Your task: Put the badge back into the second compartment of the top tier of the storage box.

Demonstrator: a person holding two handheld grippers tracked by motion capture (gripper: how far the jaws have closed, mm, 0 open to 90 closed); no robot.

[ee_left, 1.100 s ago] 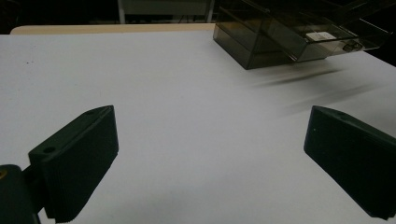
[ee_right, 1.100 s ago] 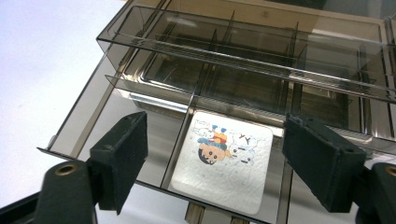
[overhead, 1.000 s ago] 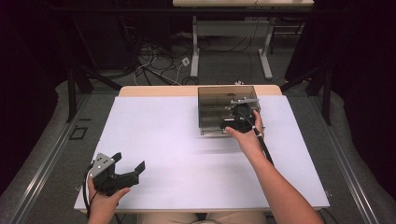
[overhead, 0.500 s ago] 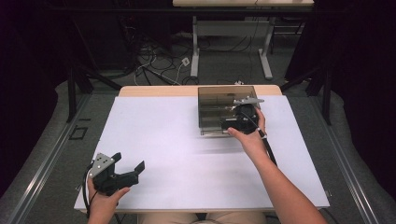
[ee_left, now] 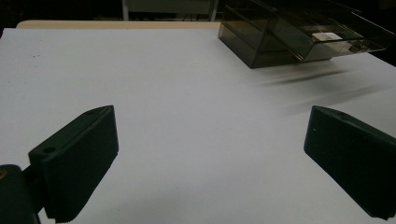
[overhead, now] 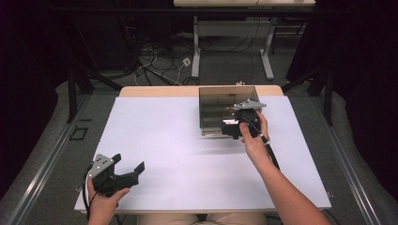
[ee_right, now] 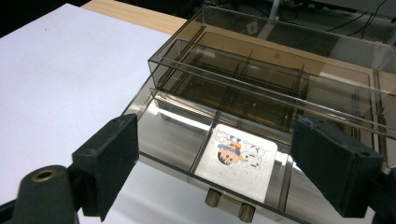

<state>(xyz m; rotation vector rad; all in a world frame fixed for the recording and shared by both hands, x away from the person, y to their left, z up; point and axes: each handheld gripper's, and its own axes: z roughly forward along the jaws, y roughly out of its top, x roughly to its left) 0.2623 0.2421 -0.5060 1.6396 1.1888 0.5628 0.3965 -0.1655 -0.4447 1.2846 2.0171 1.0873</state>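
The drawer box (ee_right: 261, 88) is smoky brown and see-through; the card (ee_right: 236, 161) in its open drawer is white with a colourful cartoon print; the surface (overhead: 164, 140) is white with a pale wood edge; both tongs are black

the drawer box (ee_right: 261, 70) looks like smoky, see-through plastic with a glossy, smooth finish, and its pulled-out drawer (ee_right: 187, 140) has the same shiny walls with two small metal-looking knobs (ee_right: 229, 203) at the front. a smooth printed card (ee_right: 238, 156) lies in one compartment. the table top (overhead: 159, 140) is a matt white sheet over a light wood edge (overhead: 155, 90), and the right gripper (ee_right: 215, 163) has matt black jaws with a rough, grainy pad face.
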